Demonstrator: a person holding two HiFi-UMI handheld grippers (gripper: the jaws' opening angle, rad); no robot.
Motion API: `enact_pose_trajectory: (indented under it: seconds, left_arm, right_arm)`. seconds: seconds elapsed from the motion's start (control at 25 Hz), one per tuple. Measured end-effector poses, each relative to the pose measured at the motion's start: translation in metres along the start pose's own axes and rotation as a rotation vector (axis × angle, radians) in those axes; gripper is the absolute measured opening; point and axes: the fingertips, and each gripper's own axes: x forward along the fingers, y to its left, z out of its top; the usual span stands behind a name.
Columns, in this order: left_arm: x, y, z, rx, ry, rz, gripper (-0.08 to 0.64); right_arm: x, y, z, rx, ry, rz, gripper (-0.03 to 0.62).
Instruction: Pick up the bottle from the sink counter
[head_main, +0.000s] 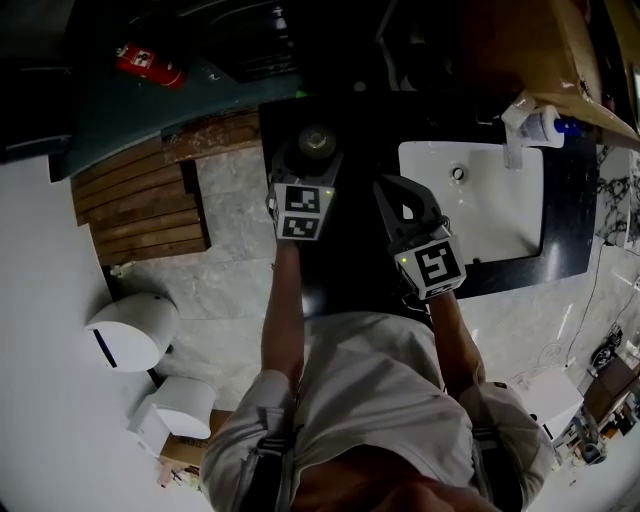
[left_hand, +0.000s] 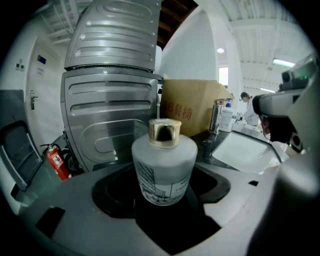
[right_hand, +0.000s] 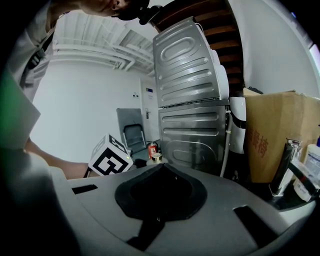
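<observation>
A frosted glass bottle (left_hand: 164, 167) with a gold cap stands upright between the jaws of my left gripper (left_hand: 165, 212), which is shut on its lower body. In the head view the bottle (head_main: 317, 142) shows at the tip of the left gripper (head_main: 311, 165), over the left end of the black sink counter (head_main: 562, 235). My right gripper (head_main: 398, 196) hovers just right of it, beside the basin, shut and holding nothing. The right gripper view shows its jaws (right_hand: 160, 197) closed, with the bottle's gold cap (right_hand: 157, 158) and the left gripper's marker cube (right_hand: 111, 154) beyond.
A white sink basin (head_main: 470, 205) fills the counter's right half, with a soap bottle (head_main: 537, 126) and a cardboard box (head_main: 530, 50) behind it. A tall steel appliance (left_hand: 112, 100) stands ahead. A red fire extinguisher (head_main: 148, 65) and white bins (head_main: 130, 330) sit at left.
</observation>
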Motion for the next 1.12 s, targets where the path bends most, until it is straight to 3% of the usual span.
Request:
enact_pose_trajectory:
  seconds: [1.12]
  left_arm:
    - [-0.121,-0.026,0.068,-0.002,-0.188,-0.002,0.316]
  right_arm:
    - [-0.040,0.018,0.048,-0.055,-0.095,-0.011,-0.005]
